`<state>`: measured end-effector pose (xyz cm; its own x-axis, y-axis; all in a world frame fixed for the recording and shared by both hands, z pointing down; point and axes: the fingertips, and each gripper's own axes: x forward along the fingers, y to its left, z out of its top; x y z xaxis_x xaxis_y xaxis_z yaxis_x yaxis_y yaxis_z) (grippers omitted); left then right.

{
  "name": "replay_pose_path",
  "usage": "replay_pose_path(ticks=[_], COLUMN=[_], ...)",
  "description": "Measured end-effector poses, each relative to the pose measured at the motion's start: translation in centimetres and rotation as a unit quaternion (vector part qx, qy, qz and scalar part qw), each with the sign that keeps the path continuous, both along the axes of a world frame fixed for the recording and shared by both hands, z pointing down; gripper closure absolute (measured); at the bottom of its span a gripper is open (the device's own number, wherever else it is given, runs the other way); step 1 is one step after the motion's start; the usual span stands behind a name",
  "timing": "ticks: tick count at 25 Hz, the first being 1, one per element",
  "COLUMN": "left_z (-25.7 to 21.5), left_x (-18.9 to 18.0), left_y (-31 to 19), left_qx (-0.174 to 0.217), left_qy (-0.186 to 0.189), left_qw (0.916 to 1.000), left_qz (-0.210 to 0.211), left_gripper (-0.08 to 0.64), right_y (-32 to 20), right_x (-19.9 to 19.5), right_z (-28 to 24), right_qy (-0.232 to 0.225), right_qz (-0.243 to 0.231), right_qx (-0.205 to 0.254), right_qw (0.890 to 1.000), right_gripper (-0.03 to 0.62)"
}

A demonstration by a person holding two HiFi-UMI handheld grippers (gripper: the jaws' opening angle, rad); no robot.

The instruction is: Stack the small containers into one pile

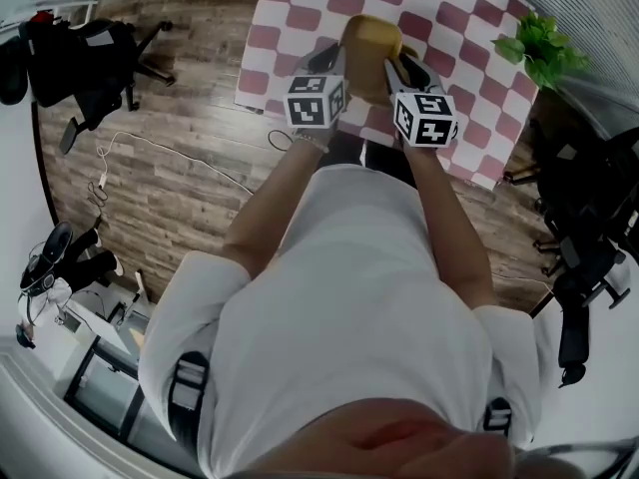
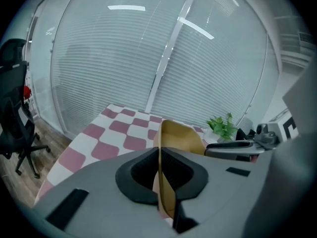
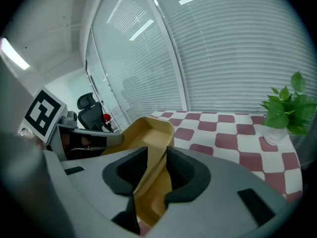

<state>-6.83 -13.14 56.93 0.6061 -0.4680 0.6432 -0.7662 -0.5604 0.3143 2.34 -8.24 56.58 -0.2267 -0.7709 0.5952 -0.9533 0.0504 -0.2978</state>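
Note:
A yellow container (image 1: 371, 46) hangs above the red-and-white checked table (image 1: 290, 13), between my two grippers. My left gripper (image 1: 333, 60) is on its left side; in the left gripper view its jaws (image 2: 159, 175) are shut on the thin yellow wall (image 2: 181, 135). My right gripper (image 1: 403, 70) is on the container's right side. In the right gripper view the container wall (image 3: 148, 130) slants across the gap of that gripper (image 3: 151, 175), whose pads stand apart and do not clamp it. No other small container shows.
A potted green plant (image 1: 544, 48) stands at the table's right edge (image 3: 287, 108). Black office chairs stand on the wooden floor at the left (image 1: 90, 58) and at the right (image 1: 589, 257). White blinds close off the far side of the table (image 2: 106, 138).

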Motion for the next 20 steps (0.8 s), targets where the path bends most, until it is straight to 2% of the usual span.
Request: replay_pose_path(ticks=[6, 8, 13, 20], left_z=[0.0, 0.0, 1.4, 5.2], left_x=[4.5, 4.7, 4.4, 4.1], left_y=[2.3, 2.6, 3.4, 4.7], left_qx=[-0.02, -0.028, -0.045, -0.085], left_qy=[0.025, 0.028, 0.014, -0.003], left_qw=[0.999, 0.9988, 0.9985, 0.9962], left_qz=[0.031, 0.03, 0.027, 0.02], left_gripper=[0.517, 0.517, 0.517, 0.517], right_y=[3.0, 3.3, 3.6, 4.5], right_x=[4.3, 4.8, 4.8, 4.5], right_z=[0.1, -0.1, 0.8, 4.1], right_qy=[0.009, 0.014, 0.012, 0.004], right_qz=[0.045, 0.046, 0.043, 0.035], right_qx=[-0.008, -0.007, -0.015, -0.056], right_qw=[0.999, 0.999, 0.999, 0.998], right_gripper=[0.473, 0.508, 0.517, 0.52])
